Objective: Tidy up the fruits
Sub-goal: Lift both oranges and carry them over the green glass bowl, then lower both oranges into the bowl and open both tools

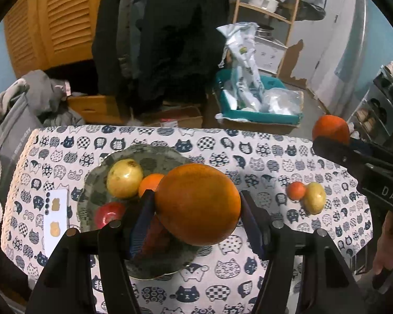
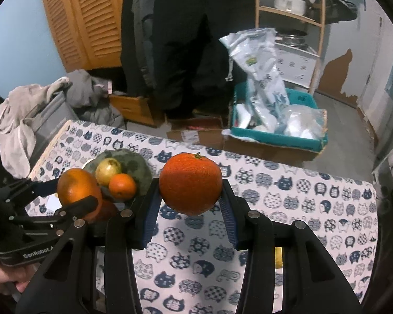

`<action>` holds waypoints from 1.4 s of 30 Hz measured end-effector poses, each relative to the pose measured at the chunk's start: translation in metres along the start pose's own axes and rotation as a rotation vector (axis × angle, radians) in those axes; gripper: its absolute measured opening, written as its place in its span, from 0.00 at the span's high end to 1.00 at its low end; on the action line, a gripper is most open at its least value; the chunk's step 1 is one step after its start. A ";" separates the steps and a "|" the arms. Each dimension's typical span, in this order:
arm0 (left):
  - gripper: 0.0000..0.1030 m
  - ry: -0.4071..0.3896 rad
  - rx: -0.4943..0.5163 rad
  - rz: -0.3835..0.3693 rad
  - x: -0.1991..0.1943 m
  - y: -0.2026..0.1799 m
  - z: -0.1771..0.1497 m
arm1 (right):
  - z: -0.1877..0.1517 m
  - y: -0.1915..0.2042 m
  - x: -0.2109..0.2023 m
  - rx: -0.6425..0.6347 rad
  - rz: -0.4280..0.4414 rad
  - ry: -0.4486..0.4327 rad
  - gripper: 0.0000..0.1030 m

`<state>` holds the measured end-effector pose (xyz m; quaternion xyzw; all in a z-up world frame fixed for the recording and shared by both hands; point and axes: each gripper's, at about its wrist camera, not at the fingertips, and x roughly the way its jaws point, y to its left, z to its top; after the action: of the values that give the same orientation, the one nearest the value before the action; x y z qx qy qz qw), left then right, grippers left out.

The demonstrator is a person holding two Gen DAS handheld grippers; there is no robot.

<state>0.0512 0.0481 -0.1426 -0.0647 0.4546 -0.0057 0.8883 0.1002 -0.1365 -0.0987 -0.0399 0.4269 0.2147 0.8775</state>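
My left gripper (image 1: 196, 196) is shut on a big orange (image 1: 197, 204) and holds it above the near right part of a grey-green plate (image 1: 133, 154). The plate carries a yellow-green fruit (image 1: 124, 178), a small orange (image 1: 150, 183) and a red fruit (image 1: 110, 213). My right gripper (image 2: 190, 185) is shut on a mandarin (image 2: 190, 183) with a green stem, held over the cat-print tablecloth (image 2: 301, 198) to the right of the plate (image 2: 140, 168). In the right wrist view the left gripper (image 2: 76, 191) and its big orange (image 2: 77, 183) stand at the left, beside the plate.
A small red-orange fruit (image 1: 295, 190) and a yellow fruit (image 1: 314, 197) lie touching on the cloth right of the plate. A white card (image 1: 55, 217) lies left of the plate. Beyond the table's far edge are a teal box (image 1: 259, 115) with bags, cardboard boxes and hanging coats.
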 end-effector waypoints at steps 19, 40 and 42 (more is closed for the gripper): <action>0.36 0.173 -0.070 -0.027 0.076 0.030 -0.018 | -0.002 0.033 0.071 -0.028 0.025 0.130 0.58; 0.18 0.236 -0.065 -0.046 0.100 0.024 -0.019 | -0.002 0.026 0.082 -0.008 0.029 0.158 0.58; 0.18 0.236 -0.065 -0.041 0.098 0.026 -0.018 | -0.001 0.027 0.083 -0.004 0.031 0.158 0.58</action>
<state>0.0927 0.0647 -0.2357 -0.1014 0.5547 -0.0168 0.8257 0.1331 -0.0841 -0.1600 -0.0521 0.4948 0.2252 0.8377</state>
